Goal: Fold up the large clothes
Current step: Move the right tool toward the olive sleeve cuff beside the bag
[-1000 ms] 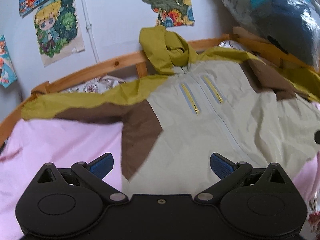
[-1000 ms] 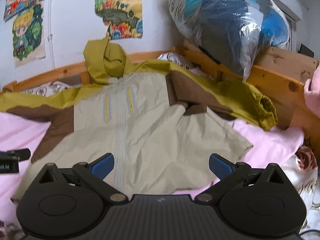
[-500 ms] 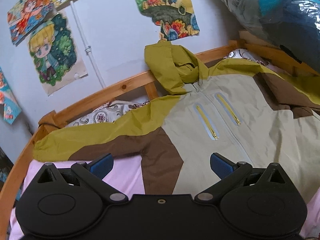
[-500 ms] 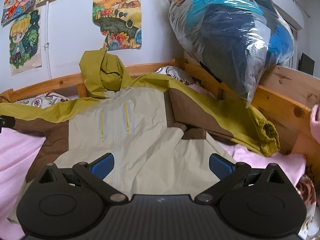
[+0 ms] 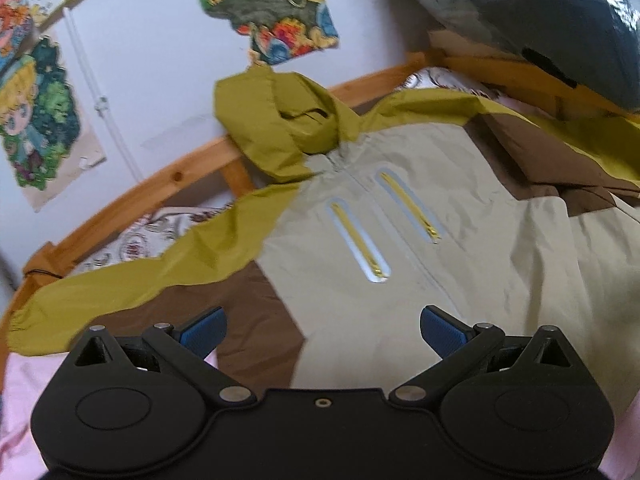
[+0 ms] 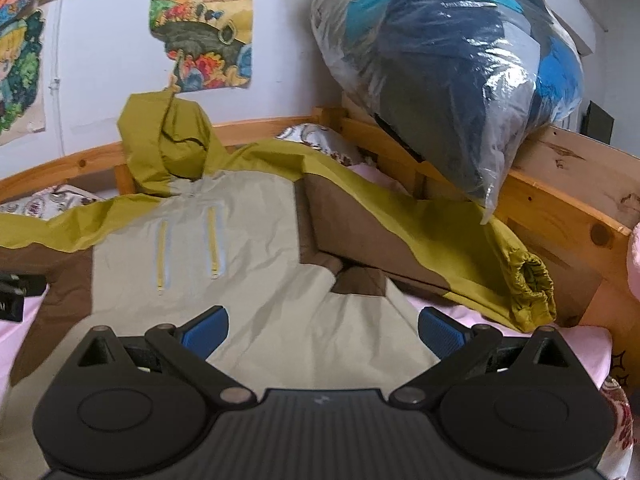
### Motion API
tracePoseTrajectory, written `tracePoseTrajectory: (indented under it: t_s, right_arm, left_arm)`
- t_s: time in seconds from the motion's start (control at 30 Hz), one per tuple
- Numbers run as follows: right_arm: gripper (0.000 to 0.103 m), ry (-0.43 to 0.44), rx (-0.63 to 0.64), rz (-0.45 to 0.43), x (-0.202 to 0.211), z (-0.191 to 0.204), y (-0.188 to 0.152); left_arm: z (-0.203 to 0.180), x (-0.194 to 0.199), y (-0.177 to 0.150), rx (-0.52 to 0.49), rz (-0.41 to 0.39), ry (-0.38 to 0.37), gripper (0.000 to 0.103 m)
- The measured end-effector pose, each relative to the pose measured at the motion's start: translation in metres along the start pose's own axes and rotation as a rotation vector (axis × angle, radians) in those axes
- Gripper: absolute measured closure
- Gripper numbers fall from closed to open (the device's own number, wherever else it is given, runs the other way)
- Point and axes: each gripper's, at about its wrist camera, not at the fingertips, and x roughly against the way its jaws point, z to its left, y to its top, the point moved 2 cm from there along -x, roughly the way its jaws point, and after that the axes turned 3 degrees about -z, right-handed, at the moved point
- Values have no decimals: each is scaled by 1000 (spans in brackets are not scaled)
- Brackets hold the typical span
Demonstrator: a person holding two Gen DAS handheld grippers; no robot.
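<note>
The jacket lies spread front-up on the pink sheet of a bed, its beige chest panel carrying two short yellow zips side by side. Its olive hood rests up against the wooden bed rail at the wall. One olive-and-brown sleeve stretches flat out to the left; the other sleeve runs out to the right, its gathered cuff close to the wooden rail.

The left tongs hover over the jacket where the brown side panel meets the beige, blue pads wide apart and holding nothing. The right tongs hang over the beige lower front, likewise spread wide and empty.

A large clear plastic bag of blue bedding sits on the rail above the right sleeve. Cartoon posters are stuck on the pale wall behind the hood. A patterned pillow shows beyond the left sleeve.
</note>
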Motion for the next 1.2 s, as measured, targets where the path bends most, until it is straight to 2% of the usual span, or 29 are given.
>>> tracePoseTrajectory:
  t_s: [0.2, 0.33, 0.53, 0.67, 0.83, 1.0, 1.2]
  right_arm:
    - [0, -62, 20, 10, -31, -18, -4]
    - [0, -103, 89, 39, -64, -22, 0]
    - [0, -123, 144, 60, -110, -17, 8]
    - [0, -134, 124, 81, -134, -17, 14]
    - [0, -173, 94, 100, -151, -25, 20]
    - [0, -236, 67, 134, -155, -41, 25]
    - [0, -287, 50, 128, -138, -60, 21]
  left_arm:
    - [-11, -33, -3, -25, 17, -77, 0]
    - [-5, -61, -3, -55, 57, -107, 0]
    - [3, -112, 9, -121, 99, -94, 0]
    - [-9, -145, 19, -149, 52, -87, 0]
    - [-33, -176, 33, -106, 21, -147, 0]
    - [-60, -188, 40, -103, -16, -187, 0]
    - [-87, -189, 33, -143, -41, -252, 0]
